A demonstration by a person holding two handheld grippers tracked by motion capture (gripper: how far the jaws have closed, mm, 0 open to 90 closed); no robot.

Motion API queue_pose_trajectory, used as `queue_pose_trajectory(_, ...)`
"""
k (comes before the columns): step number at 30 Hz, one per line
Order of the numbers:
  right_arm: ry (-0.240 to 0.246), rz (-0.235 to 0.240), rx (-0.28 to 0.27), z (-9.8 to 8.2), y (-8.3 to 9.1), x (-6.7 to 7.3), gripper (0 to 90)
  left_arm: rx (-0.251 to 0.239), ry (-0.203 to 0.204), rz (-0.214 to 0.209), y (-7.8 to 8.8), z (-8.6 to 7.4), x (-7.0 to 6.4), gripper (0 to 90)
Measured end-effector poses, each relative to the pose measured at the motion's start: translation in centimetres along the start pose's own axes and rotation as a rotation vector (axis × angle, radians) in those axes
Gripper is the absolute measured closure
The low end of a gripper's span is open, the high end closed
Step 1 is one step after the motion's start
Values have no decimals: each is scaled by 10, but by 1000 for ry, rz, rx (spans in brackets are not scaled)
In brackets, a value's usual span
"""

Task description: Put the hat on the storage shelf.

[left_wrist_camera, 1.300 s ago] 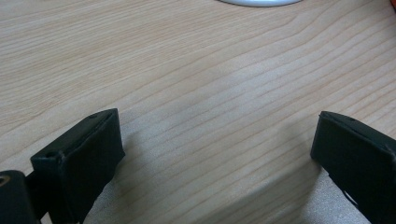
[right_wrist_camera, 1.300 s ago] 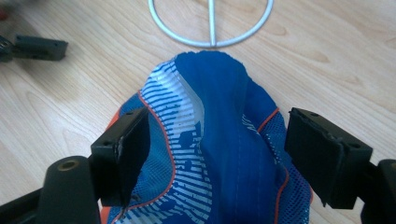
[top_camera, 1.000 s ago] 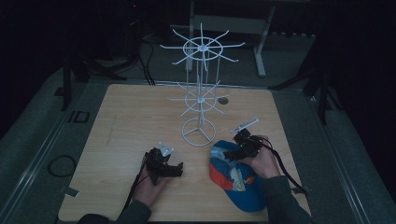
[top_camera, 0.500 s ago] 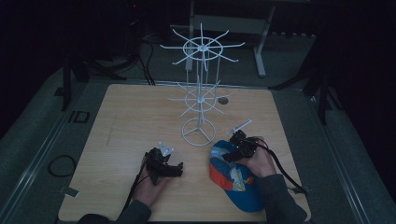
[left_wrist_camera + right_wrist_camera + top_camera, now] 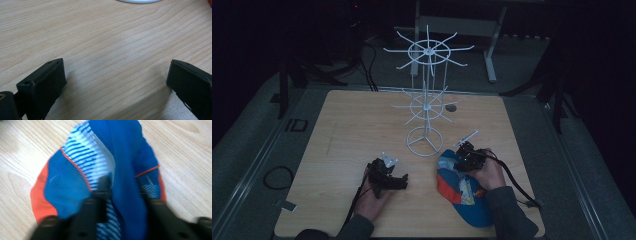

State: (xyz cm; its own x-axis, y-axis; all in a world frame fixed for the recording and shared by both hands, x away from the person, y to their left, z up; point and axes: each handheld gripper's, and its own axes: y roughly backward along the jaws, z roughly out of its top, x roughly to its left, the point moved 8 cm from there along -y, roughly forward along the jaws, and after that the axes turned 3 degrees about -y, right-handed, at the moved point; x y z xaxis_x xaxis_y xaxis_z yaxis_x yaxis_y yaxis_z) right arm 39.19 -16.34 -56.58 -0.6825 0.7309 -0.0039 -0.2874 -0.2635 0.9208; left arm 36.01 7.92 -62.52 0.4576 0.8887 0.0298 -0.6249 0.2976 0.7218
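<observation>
On table (image 5: 362, 120): left claw (image 5: 115, 82) spread, empty; right claw (image 5: 122, 195) blurred, clamped on cap (image 5: 105, 170) fold.

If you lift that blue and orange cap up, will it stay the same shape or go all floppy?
Probably floppy: the cap is thin mesh cloth, and it already folds where the right gripper pinches it. It looks light for its size. It shouldn't roll, lying flat on the table.

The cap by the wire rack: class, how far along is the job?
Done: nothing hangs on the white wire rack. In hand: the right gripper is closed on a fold of the blue-and-orange cap. The left gripper rests open on the table. Left, probably: lifting and hanging it.
</observation>
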Motion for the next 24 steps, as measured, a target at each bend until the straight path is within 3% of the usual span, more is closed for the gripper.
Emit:
queue_pose_trajectory(9,33,17,-77,-1,18,5,883,-1,1,0,0,0,0,26)
queue_pose_trajectory(24,8,62,-229,-5,67,8,882,-1,3,-1,0,0,0,27)
